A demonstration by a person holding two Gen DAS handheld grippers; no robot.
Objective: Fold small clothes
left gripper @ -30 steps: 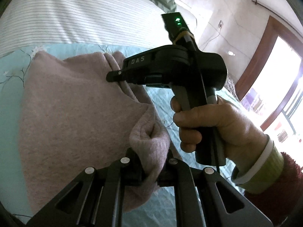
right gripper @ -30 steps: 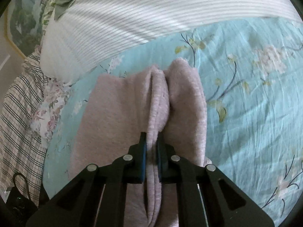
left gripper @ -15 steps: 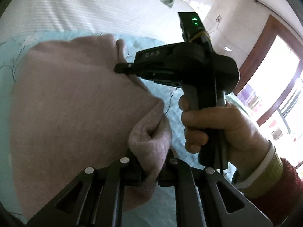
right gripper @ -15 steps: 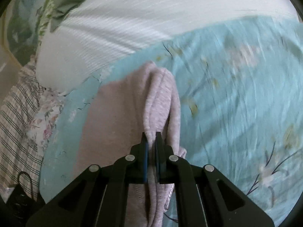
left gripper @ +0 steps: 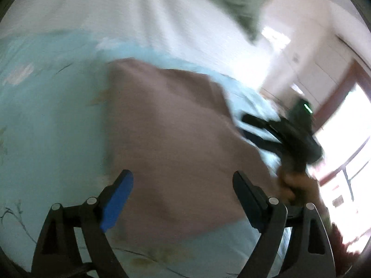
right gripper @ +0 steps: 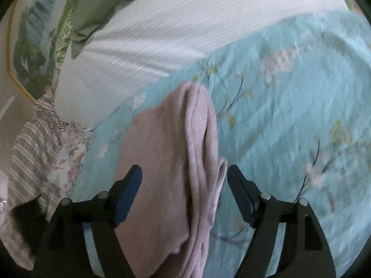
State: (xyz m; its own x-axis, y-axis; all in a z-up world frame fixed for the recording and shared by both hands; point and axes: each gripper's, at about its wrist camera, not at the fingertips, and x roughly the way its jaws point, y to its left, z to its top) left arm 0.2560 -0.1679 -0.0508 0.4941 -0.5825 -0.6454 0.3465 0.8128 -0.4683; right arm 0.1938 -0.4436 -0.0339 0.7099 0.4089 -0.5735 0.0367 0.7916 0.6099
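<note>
A small pink knit garment (left gripper: 176, 139) lies folded on the light blue floral bedsheet (left gripper: 46, 120). My left gripper (left gripper: 183, 185) is open above its near part, with the jaws wide apart and nothing between them. In the right wrist view the garment (right gripper: 167, 162) lies as a folded stack with layered edges on its right side. My right gripper (right gripper: 184, 180) is open over it, with its jaws on either side of the stack. The right gripper also shows blurred in the left wrist view (left gripper: 245, 120), held by a hand.
A white striped pillow (right gripper: 162, 37) lies behind the garment. Green bedding (right gripper: 97, 7) is at the back. Checked and floral cloth (right gripper: 41, 143) hangs at the left bed edge. A window with a red-brown frame (left gripper: 343, 125) is on the right.
Both grippers have opened and let go of the pink garment, which now lies folded on the sheet. Both have drawn back from it; the left view is blurred by motion.
</note>
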